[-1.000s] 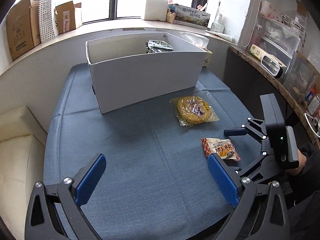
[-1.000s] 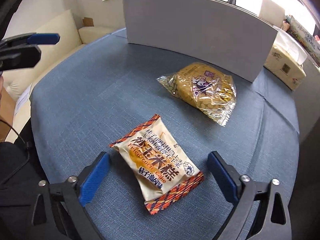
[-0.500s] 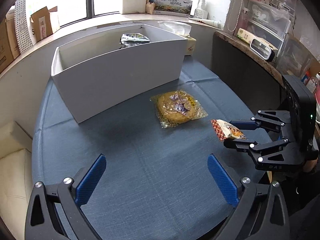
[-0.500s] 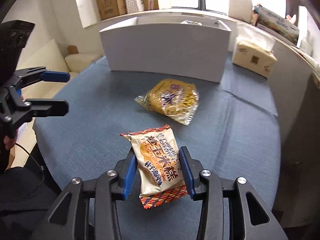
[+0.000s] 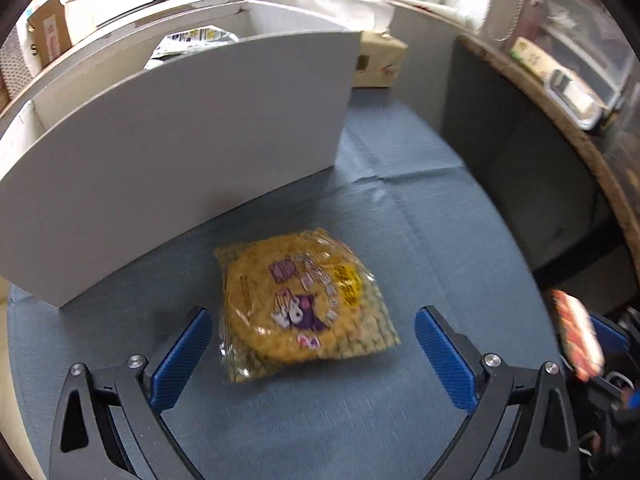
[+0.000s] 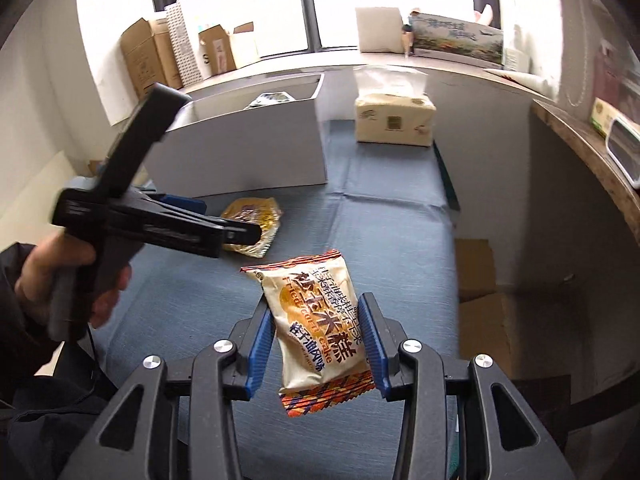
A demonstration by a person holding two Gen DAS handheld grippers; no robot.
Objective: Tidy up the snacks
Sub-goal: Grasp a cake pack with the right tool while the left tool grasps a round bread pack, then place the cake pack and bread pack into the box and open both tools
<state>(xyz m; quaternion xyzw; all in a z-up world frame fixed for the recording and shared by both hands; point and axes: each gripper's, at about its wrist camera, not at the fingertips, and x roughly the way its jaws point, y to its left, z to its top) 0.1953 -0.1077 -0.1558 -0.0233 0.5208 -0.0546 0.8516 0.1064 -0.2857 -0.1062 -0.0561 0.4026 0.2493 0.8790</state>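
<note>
My right gripper (image 6: 318, 338) is shut on an orange-and-cream corn cake packet (image 6: 316, 328) and holds it above the blue tablecloth (image 6: 384, 240); the packet also shows at the right edge of the left wrist view (image 5: 578, 338). My left gripper (image 5: 312, 354) is open, low over the table, its fingers either side of a clear bag of yellow round crackers (image 5: 300, 306). That bag also shows in the right wrist view (image 6: 252, 216), partly behind the left gripper (image 6: 228, 224). The white box (image 5: 172, 156) stands just beyond it, with a dark snack packet (image 5: 192, 40) inside.
A tissue pack (image 6: 394, 122) sits on the table right of the white box (image 6: 248, 148). Cardboard boxes (image 6: 160, 56) line the windowsill. A wooden shelf (image 6: 588, 152) with clutter runs along the right. Brown boxes (image 6: 488, 300) lie beyond the table's right edge.
My right gripper has lifted the corn cake packet off the table. My left gripper has moved forward and down, so its open fingers now flank the cracker bag.
</note>
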